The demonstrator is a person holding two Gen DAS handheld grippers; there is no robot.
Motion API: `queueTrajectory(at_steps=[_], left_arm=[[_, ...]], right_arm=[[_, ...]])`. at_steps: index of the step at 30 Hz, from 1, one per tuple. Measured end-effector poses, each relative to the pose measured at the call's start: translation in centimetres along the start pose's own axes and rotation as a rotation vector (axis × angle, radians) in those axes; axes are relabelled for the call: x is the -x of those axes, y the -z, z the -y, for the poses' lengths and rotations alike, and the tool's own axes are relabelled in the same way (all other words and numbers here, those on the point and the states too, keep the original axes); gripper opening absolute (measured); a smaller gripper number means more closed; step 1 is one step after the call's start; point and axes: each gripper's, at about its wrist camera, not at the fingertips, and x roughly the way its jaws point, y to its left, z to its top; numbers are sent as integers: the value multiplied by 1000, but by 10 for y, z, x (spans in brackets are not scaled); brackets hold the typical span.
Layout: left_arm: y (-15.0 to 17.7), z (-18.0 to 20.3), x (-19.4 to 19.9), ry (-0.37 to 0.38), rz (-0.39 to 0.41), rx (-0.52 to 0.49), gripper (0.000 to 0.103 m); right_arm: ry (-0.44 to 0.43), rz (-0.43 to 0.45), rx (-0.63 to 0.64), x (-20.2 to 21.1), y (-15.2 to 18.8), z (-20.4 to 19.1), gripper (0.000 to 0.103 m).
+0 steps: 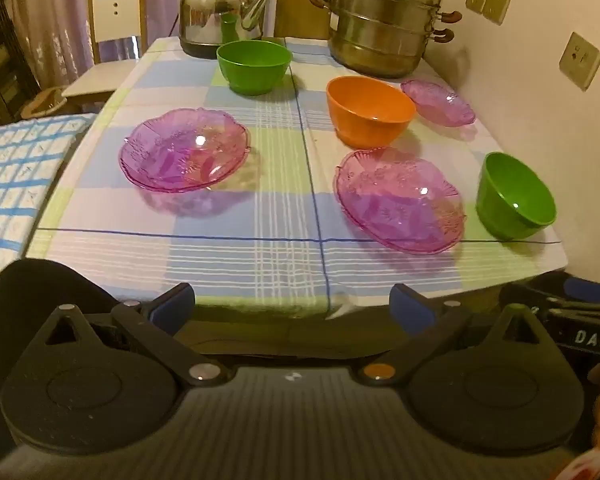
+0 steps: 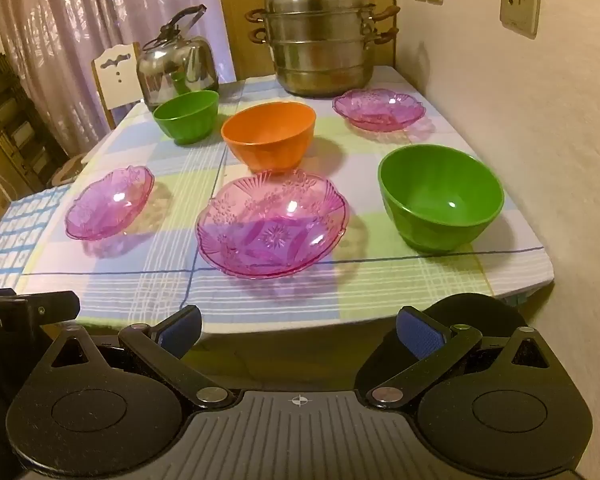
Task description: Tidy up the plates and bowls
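2 claws gaping empty, left claw (image 1: 292, 308), right claw (image 2: 298, 330), kettle (image 1: 226, 12) top cropped

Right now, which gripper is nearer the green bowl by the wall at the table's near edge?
Right. The right gripper sits just short of the table edge, the near green bowl ahead and slightly right. The left gripper is further left; the bowl sits far to its right.

Three translucent pink plates (image 2: 272, 228) carry embossed flowers; two bowls are green (image 2: 440, 200), one orange (image 2: 270, 136). The table (image 2: 148, 280) cloth is checked blue, green and white.
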Motion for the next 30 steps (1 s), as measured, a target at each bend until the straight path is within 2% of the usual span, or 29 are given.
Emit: queueTrajectory(at_steps=[1, 3, 4, 8, 30], left_arm=[[2, 0, 5, 30, 18, 26, 103], [2, 7, 3, 15, 24, 22, 103], [3, 0, 2, 46, 42, 55, 103], [5, -1, 2, 59, 48, 69, 102], [7, -2, -4, 58, 34, 62, 102]], right_arm=[[19, 18, 15, 1, 0, -1, 103], [17, 18, 8, 1, 1, -1, 103], [20, 15, 10, 1, 1, -1, 103], [19, 11, 1, 0, 2, -3, 103], [34, -6, 7, -4, 3, -2, 103]])
